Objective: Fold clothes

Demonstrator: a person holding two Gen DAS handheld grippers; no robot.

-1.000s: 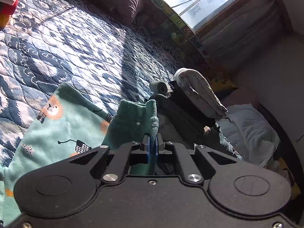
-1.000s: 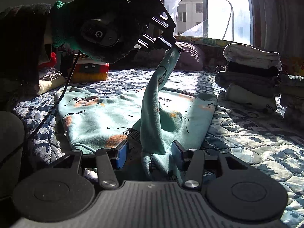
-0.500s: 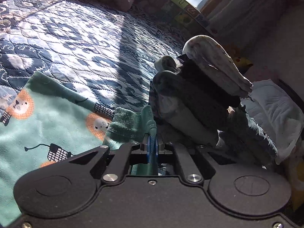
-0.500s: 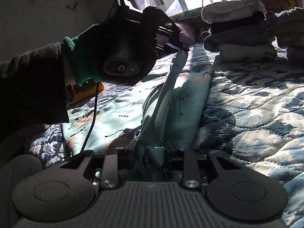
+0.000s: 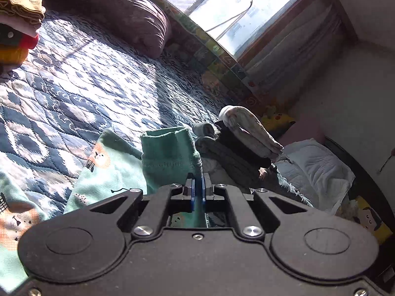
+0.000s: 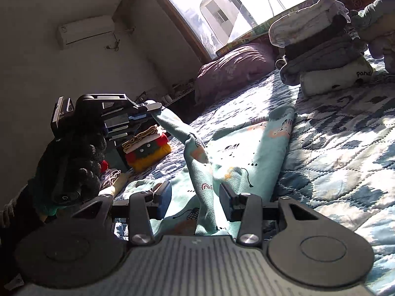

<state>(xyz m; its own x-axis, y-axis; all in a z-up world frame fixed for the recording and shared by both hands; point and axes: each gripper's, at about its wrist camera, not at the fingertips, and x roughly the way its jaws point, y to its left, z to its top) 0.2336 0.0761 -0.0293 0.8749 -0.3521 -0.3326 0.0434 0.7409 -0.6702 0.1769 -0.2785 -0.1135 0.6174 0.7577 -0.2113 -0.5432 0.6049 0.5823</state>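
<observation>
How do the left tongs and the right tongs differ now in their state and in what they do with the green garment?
The left tongs are shut on the cuff of the green garment and hold it raised above the bed. The right tongs are open, with a fold of cloth between their fingers, not pinched. The left tongs are black, the right tongs have a grey ribbed body. Both have blue pads and meet the same garment.

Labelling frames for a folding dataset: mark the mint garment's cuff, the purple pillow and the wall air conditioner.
mint garment's cuff (image 5: 165, 148): left wrist view, on the ribbed end.
purple pillow (image 5: 133, 17): left wrist view, on its top face.
wall air conditioner (image 6: 85, 31): right wrist view, on its front panel.
</observation>
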